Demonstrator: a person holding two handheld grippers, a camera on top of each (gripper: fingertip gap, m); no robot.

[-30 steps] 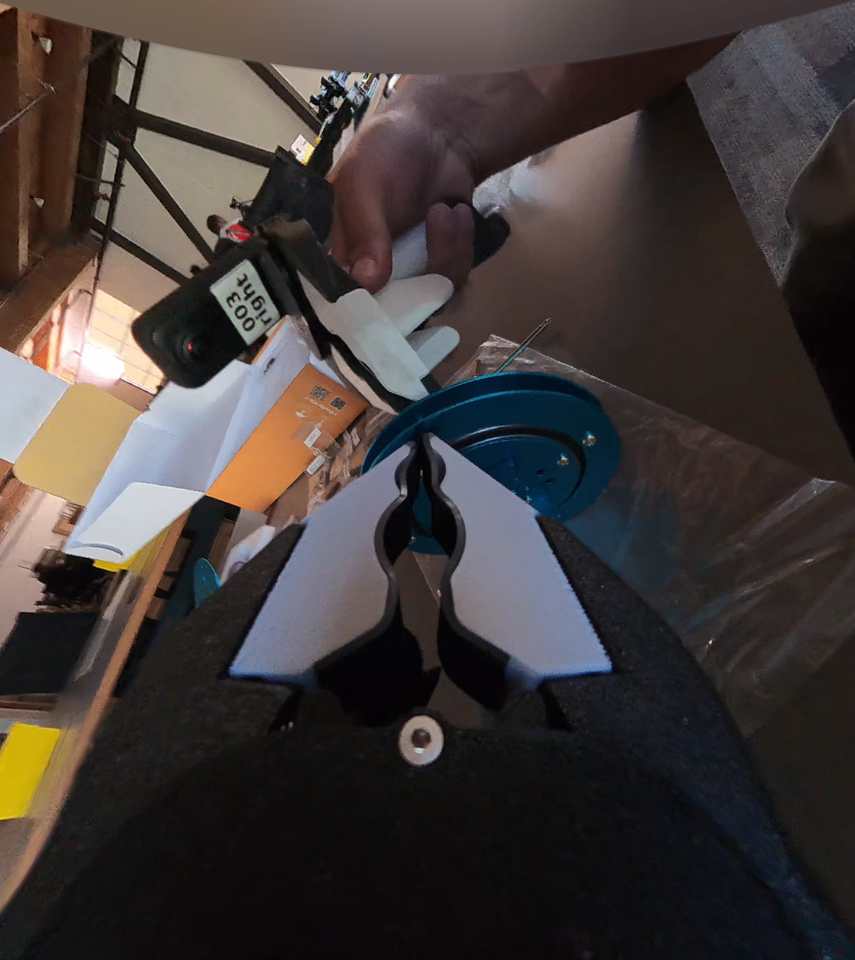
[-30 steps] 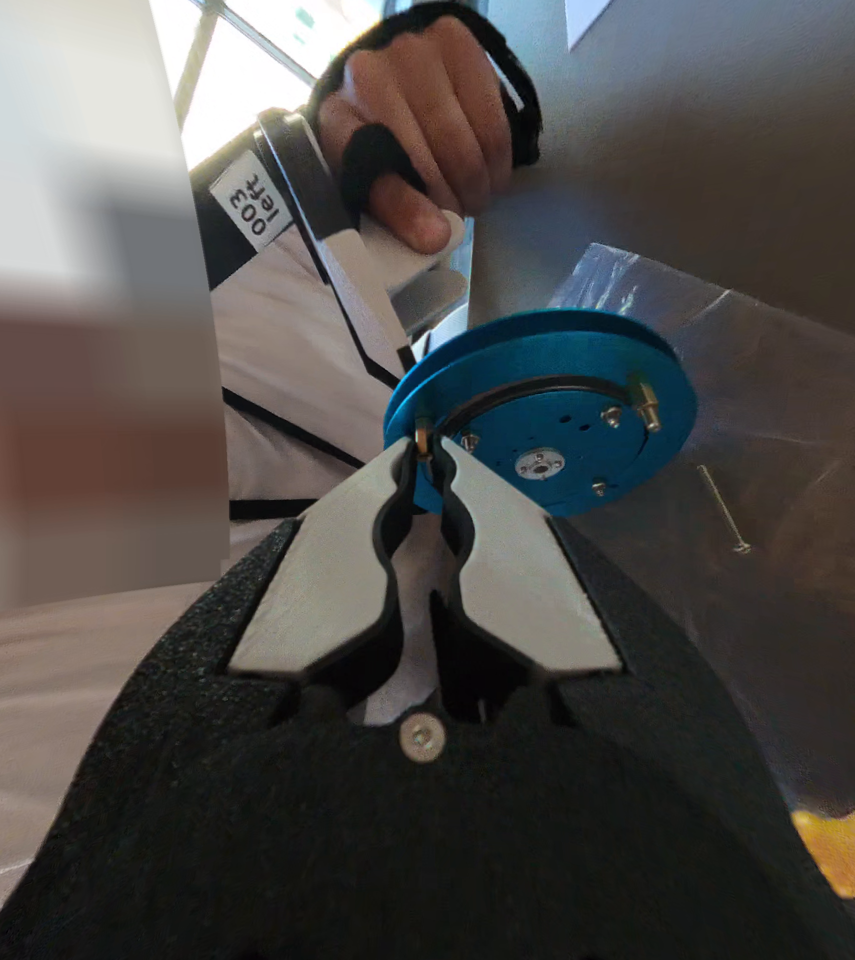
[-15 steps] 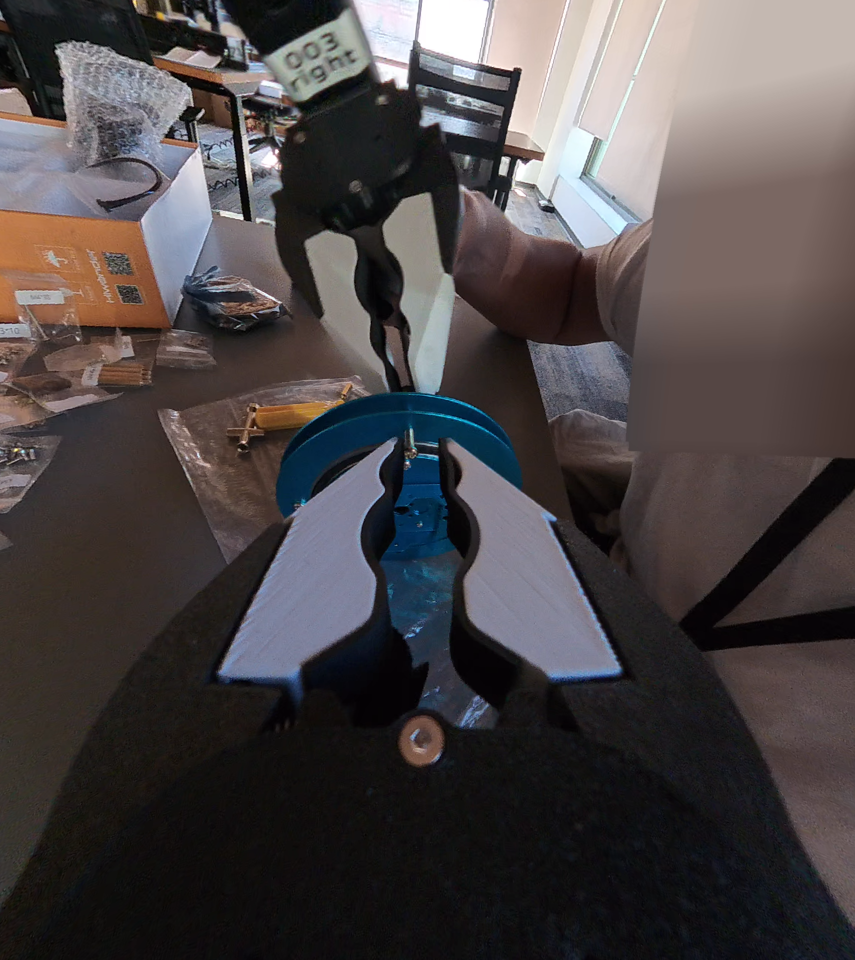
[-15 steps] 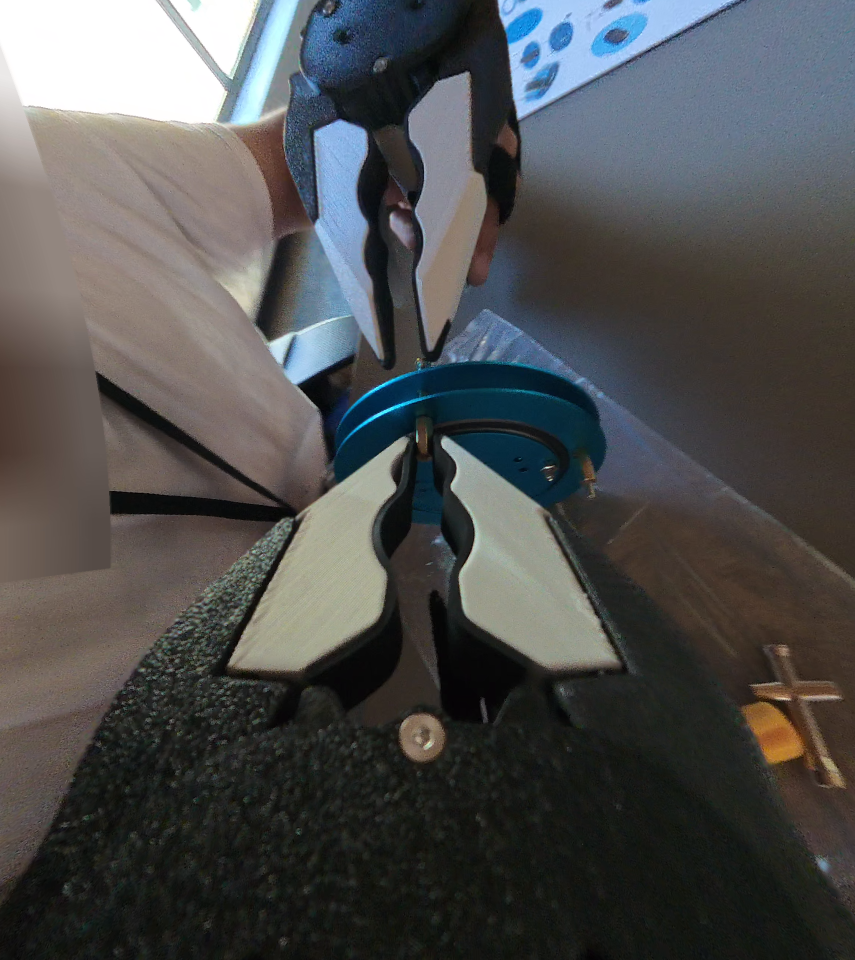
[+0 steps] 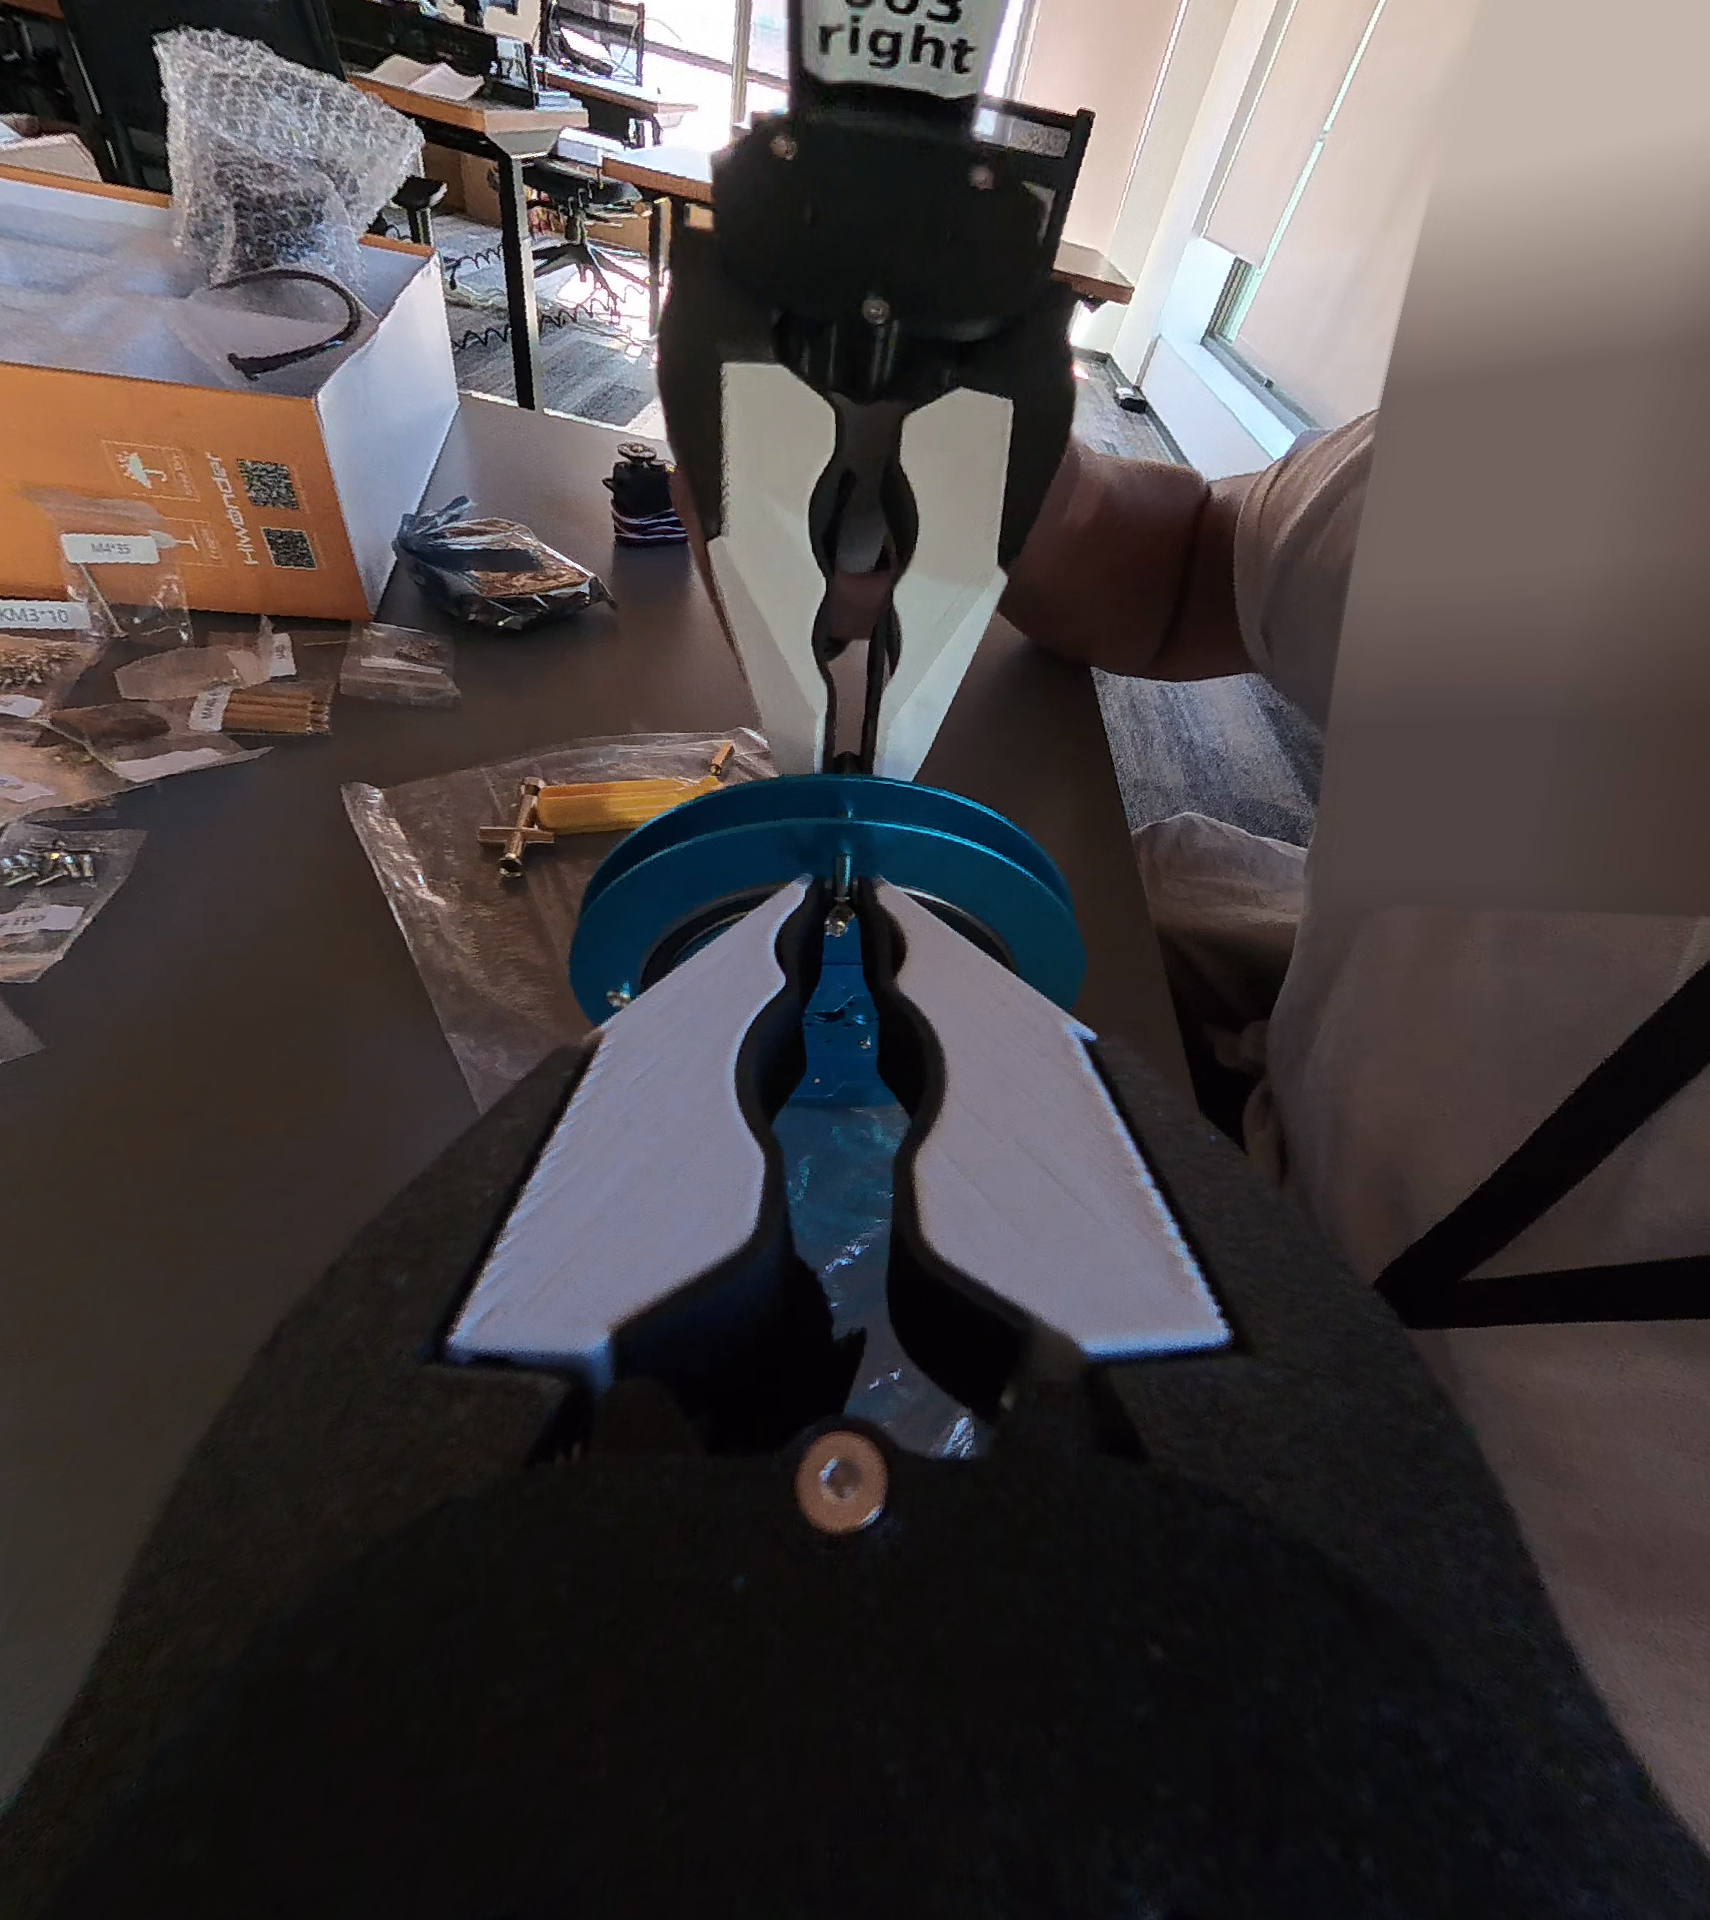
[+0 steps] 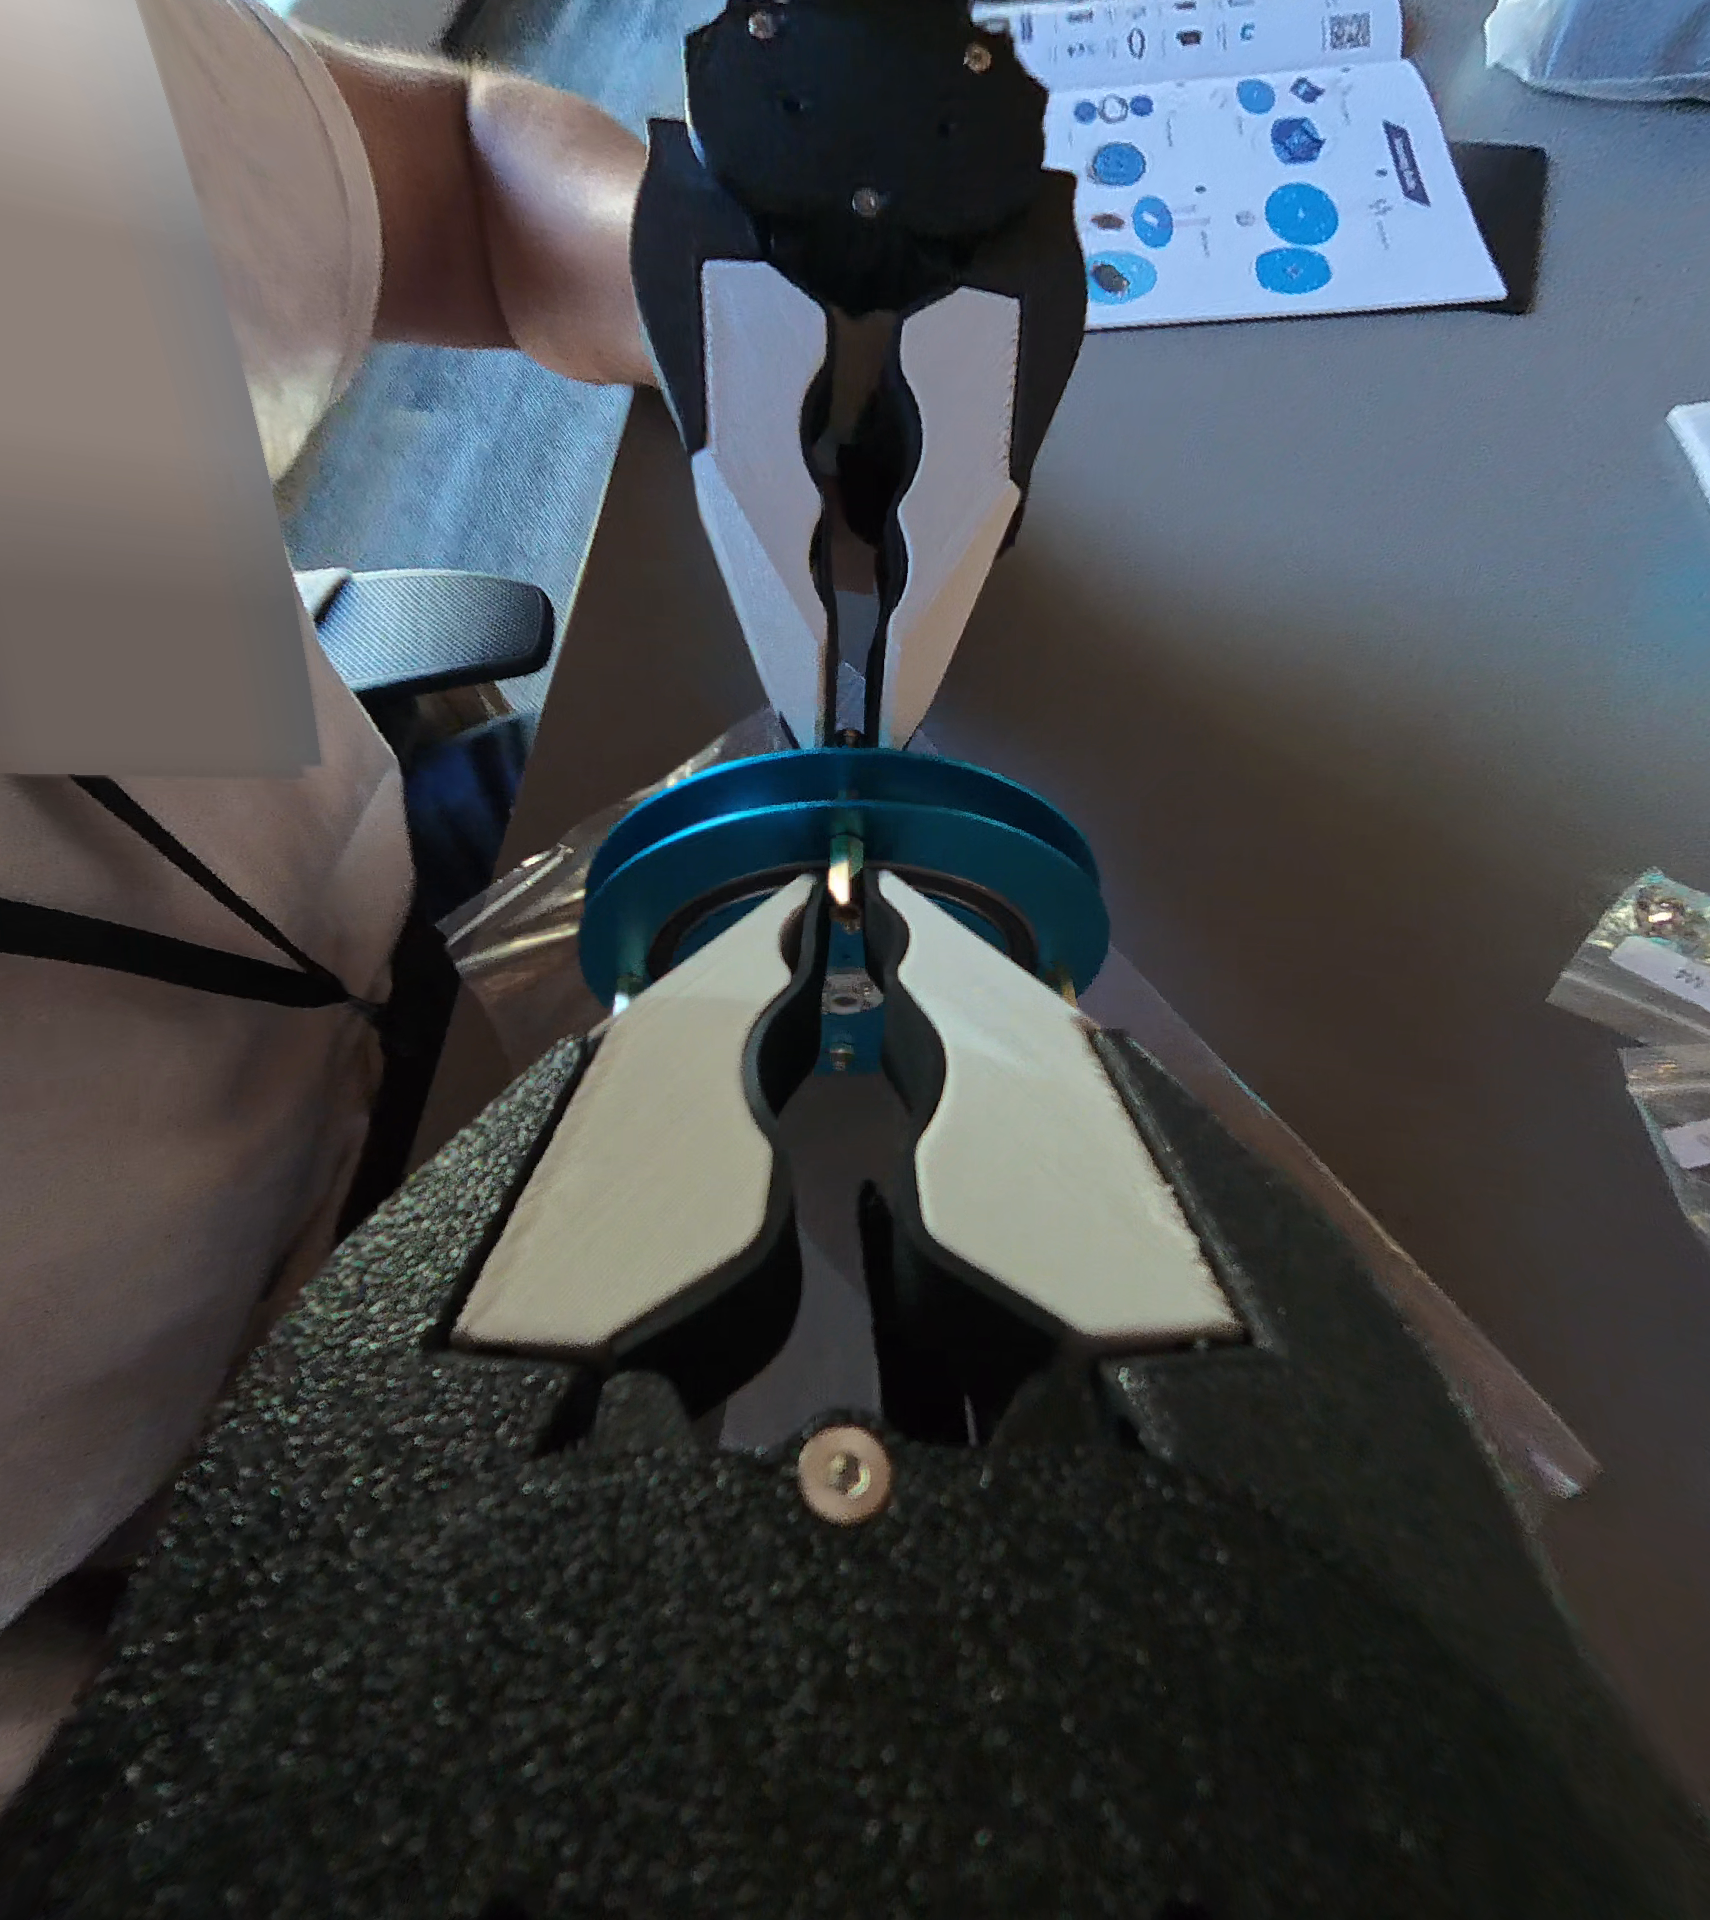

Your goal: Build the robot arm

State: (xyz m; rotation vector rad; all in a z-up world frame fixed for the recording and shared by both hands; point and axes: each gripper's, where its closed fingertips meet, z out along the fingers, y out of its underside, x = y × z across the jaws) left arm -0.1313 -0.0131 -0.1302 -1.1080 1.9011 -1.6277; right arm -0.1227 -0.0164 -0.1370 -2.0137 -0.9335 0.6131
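Our left gripper [image 5: 843, 902] has its jaws nearly together, pinching a small brass standoff [image 5: 840, 902] at the near rim of a blue double disc [image 5: 726, 862]. Our right gripper [image 6: 843, 902] grips another standoff [image 6: 843, 868] the same way on the opposite rim, jaws likewise almost closed. The two grippers face each other across the disc, each showing beyond it in the other's view. The disc sits over a clear plastic bag [image 5: 435, 894] on a dark table [image 5: 155, 1143]. A yellow tool [image 5: 612, 802] lies on the bag; an orange box [image 5: 103, 468] and small parts bags [image 5: 30, 873] lie to the left.
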